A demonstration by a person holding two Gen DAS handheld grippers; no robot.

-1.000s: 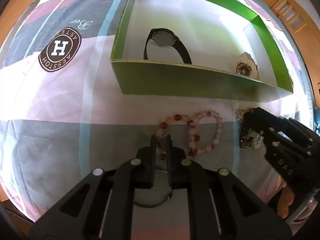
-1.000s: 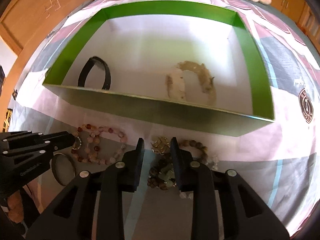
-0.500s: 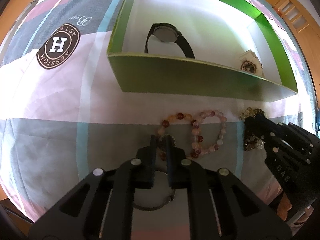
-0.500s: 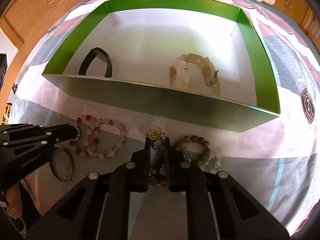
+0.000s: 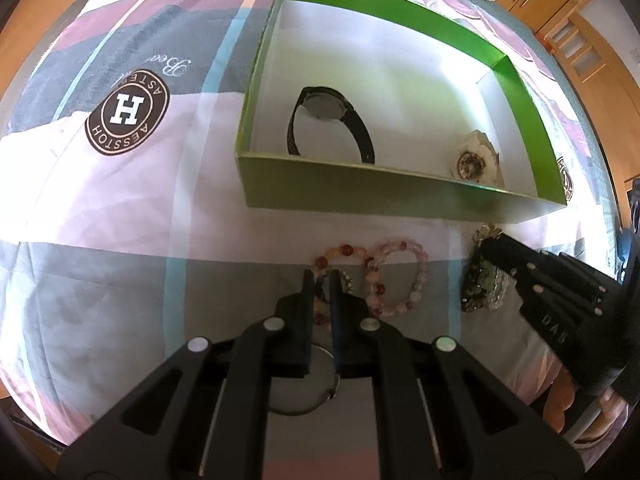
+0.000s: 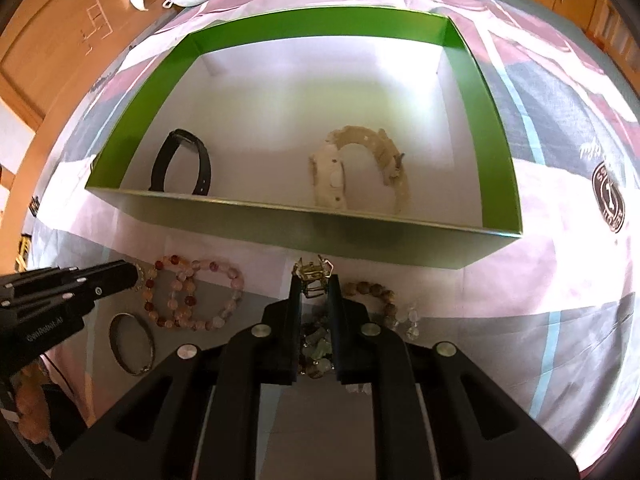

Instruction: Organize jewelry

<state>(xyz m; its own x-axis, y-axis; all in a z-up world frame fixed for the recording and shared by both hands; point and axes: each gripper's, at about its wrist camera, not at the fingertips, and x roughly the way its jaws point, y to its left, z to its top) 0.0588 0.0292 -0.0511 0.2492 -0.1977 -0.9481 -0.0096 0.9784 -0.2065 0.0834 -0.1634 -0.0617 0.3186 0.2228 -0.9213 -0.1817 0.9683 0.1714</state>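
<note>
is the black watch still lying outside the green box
No, the black watch sits inside the green box, near its left wall, with the cream watch further right.

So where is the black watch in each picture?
Left wrist view: the black watch stands inside the green box, at its left end, above centre.
Right wrist view: the black watch is also inside the green box, in the near left corner, left of centre.
Shared landmark: the cream watch lies in the same box, to the black watch's right in both views.
</note>
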